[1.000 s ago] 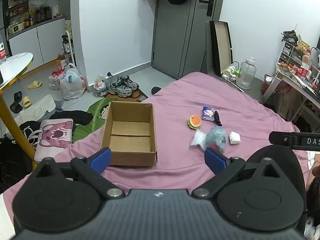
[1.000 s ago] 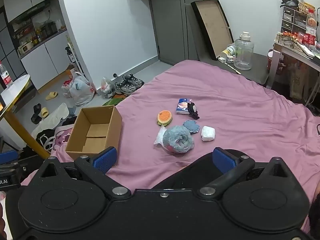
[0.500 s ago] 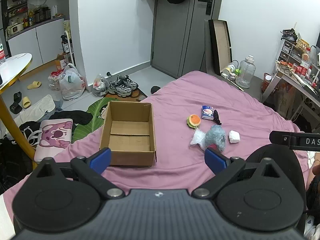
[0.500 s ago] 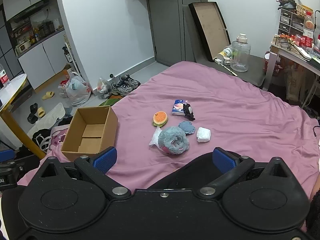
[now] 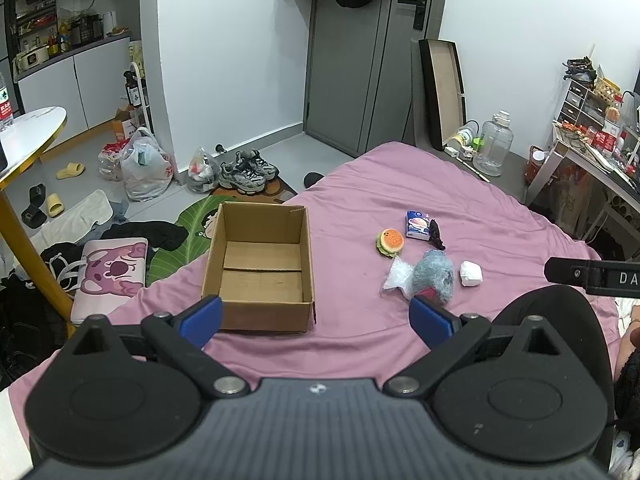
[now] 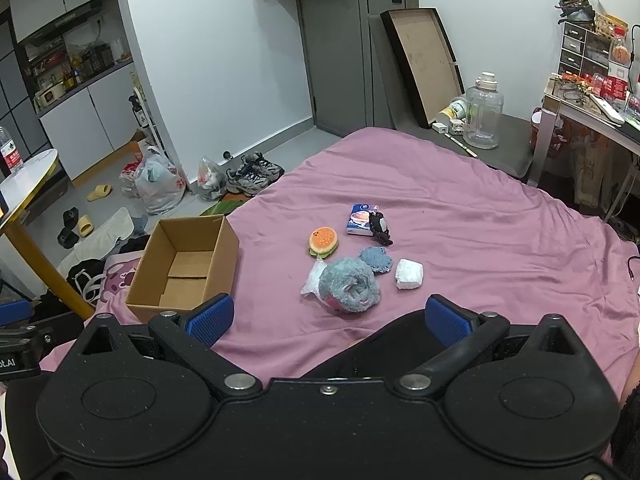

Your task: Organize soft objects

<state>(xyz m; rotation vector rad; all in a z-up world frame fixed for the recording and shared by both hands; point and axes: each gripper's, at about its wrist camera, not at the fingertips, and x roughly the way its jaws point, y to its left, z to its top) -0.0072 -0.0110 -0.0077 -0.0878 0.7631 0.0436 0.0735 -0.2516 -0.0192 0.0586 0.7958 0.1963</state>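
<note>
An open cardboard box (image 5: 260, 268) (image 6: 186, 266) sits empty on the pink bedspread (image 5: 500, 220) (image 6: 480, 220). To its right lie a grey-blue fluffy plush (image 5: 434, 276) (image 6: 350, 290) on a clear bag (image 5: 396, 276), a burger-shaped squishy (image 5: 389, 242) (image 6: 323, 241), a blue packet (image 5: 417, 224) (image 6: 360, 219), a small black item (image 5: 436, 235) (image 6: 380, 228), a round blue pad (image 6: 375, 260) and a white wad (image 5: 471, 273) (image 6: 409, 274). My left gripper (image 5: 316, 316) is open, low before the box. My right gripper (image 6: 327, 318) is open, just short of the plush.
The floor at the left holds sneakers (image 5: 248, 172), plastic bags (image 5: 144, 172), slippers and a pink pillow (image 5: 112, 272). A round white table (image 5: 28, 136) stands far left. A water jug (image 6: 482, 112), a leaning tray and a cluttered desk (image 6: 592, 100) are at the right.
Both views have shifted slightly; the objects sit a little higher and nearer in the right wrist view. Both grippers stay open and nothing on the bed has moved.
</note>
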